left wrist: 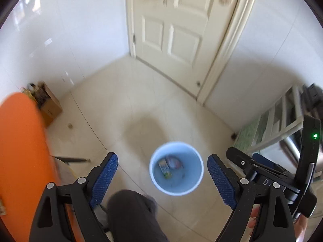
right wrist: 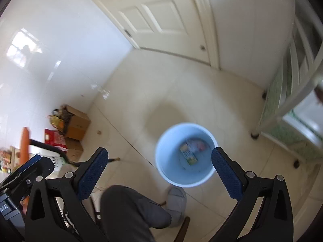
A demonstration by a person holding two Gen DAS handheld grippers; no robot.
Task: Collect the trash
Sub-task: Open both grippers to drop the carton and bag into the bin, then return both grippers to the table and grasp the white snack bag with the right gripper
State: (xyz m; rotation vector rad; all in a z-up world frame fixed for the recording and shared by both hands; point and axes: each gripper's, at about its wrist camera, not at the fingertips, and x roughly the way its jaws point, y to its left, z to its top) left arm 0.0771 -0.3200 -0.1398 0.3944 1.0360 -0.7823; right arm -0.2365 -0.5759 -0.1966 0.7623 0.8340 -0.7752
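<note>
A light blue waste bin stands on the tiled floor, also in the right wrist view. Inside lie a small yellow-green carton and some red and white wrappers. My left gripper is open and empty, held high above the bin. My right gripper is open and empty, also above the bin. The right gripper's body shows at the right of the left wrist view.
An orange table edge is at the left. A cardboard box stands by the white wall. A closed white door is ahead, a white rack at the right. The person's knee is below.
</note>
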